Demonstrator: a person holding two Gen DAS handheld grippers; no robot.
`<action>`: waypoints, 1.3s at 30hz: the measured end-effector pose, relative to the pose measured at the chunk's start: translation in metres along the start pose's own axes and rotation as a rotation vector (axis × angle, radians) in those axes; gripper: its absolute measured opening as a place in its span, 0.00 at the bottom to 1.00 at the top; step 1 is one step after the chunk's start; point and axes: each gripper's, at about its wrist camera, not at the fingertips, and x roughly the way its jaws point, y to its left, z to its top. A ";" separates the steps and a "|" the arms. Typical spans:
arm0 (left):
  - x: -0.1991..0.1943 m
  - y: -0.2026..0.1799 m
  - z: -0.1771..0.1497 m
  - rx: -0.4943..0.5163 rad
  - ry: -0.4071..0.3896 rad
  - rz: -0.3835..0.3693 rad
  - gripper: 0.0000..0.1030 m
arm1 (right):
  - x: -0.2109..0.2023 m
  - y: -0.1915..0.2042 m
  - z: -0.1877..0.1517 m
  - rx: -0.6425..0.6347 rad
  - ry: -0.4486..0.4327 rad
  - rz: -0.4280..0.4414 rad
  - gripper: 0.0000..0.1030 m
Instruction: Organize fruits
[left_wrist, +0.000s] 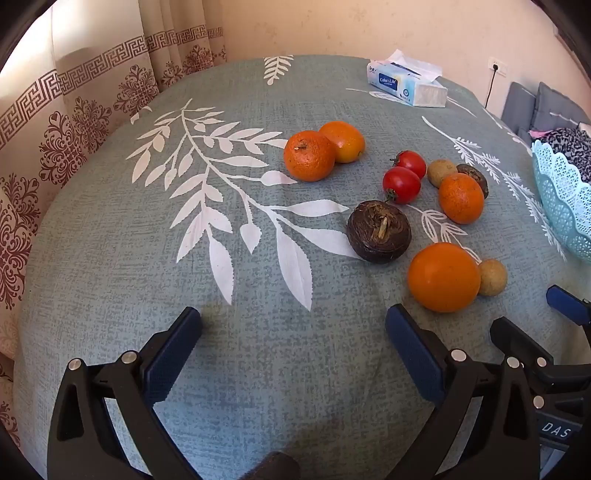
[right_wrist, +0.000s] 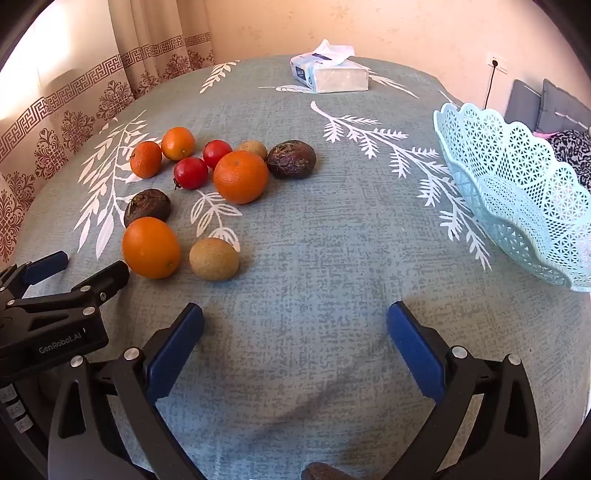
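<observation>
Several fruits lie loose on the table. The nearest orange (left_wrist: 443, 277) (right_wrist: 150, 246) has a tan round fruit (left_wrist: 492, 277) (right_wrist: 214, 258) beside it. A dark brown fruit (left_wrist: 379, 231) (right_wrist: 147, 210) lies behind, then two red fruits (left_wrist: 401, 184) (right_wrist: 191, 172), more oranges (left_wrist: 309, 156) (right_wrist: 240, 176) and a second dark fruit (right_wrist: 291, 158). A light blue lattice basket (left_wrist: 565, 199) (right_wrist: 517, 192) stands empty at the right. My left gripper (left_wrist: 293, 325) is open and empty, short of the fruits. My right gripper (right_wrist: 295, 317) is open and empty, between fruits and basket.
A tissue box (left_wrist: 406, 83) (right_wrist: 330, 75) sits at the table's far edge. A patterned curtain (left_wrist: 74, 110) hangs at the left. Grey cushions and dark fabric (right_wrist: 569, 144) lie beyond the basket. The left gripper also shows in the right wrist view (right_wrist: 77, 271), near the closest orange.
</observation>
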 end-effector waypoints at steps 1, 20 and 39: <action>0.000 0.000 0.000 0.003 0.002 0.004 0.95 | 0.000 0.000 0.000 0.000 0.000 0.000 0.98; 0.001 -0.003 0.001 -0.007 0.006 0.024 0.95 | 0.000 0.000 0.002 -0.048 0.035 0.027 0.98; 0.001 -0.003 -0.001 -0.011 0.007 0.013 0.95 | 0.000 -0.002 0.002 -0.044 0.034 0.037 0.98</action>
